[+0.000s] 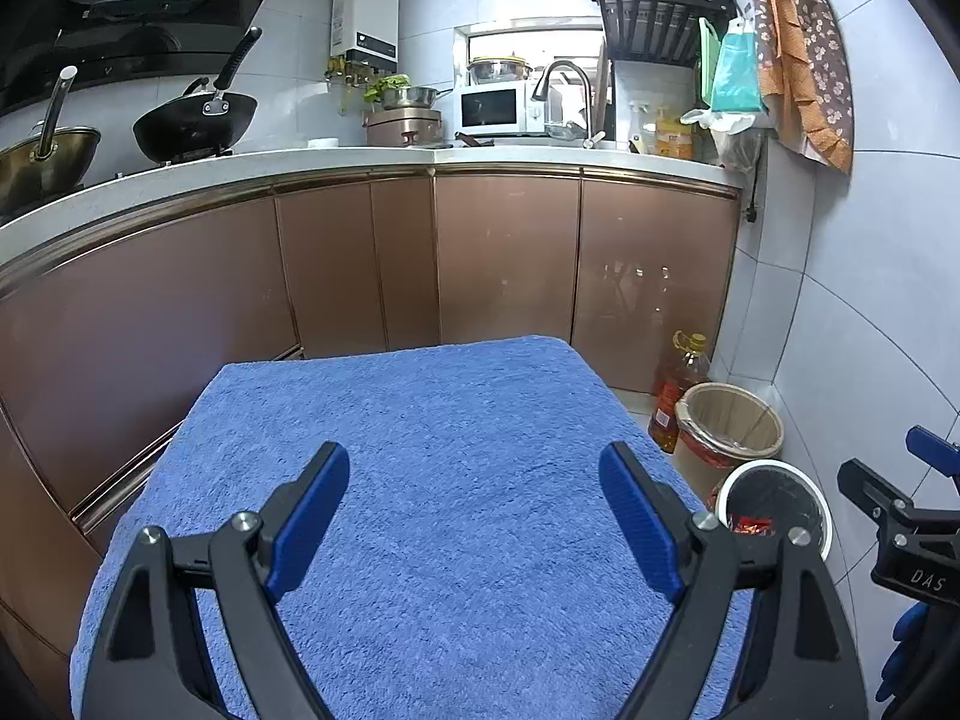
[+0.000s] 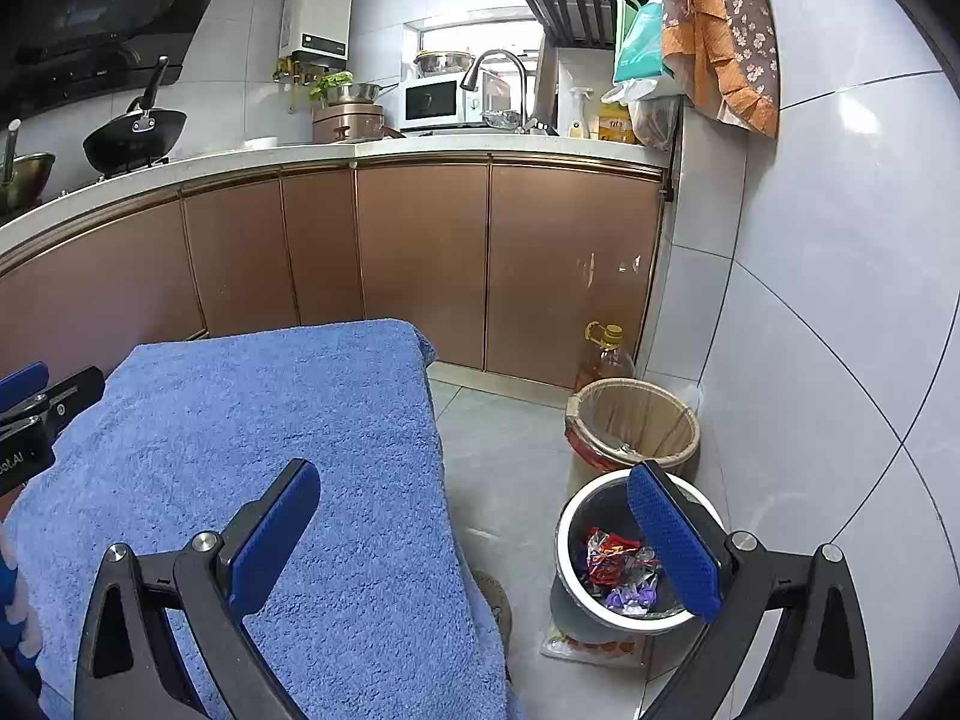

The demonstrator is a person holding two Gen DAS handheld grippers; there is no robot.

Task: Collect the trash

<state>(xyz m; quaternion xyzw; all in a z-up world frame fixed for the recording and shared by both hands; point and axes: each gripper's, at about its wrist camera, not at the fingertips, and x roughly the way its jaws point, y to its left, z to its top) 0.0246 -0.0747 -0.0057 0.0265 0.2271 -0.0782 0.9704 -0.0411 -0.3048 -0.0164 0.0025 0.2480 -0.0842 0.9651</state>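
Note:
A small bin with a white rim [image 2: 600, 606] stands on the floor right of the blue towel-covered table [image 2: 300, 420]. Crumpled wrappers [image 2: 618, 564], red, silver and purple, lie inside it. The bin also shows in the left wrist view [image 1: 774, 498], with red wrappers [image 1: 753, 525] inside. My left gripper [image 1: 474, 516] is open and empty above the blue towel [image 1: 450, 420]. My right gripper [image 2: 474, 540] is open and empty, its left finger over the towel's right edge, its right finger [image 2: 672, 540] in front of the bin.
A larger bin with a tan liner [image 2: 636, 420] stands behind the small one, beside an oil bottle [image 2: 606, 354]. A flat packet [image 2: 594, 648] lies under the small bin. Brown cabinets [image 2: 420, 264] and a tiled wall [image 2: 840, 300] close in the floor.

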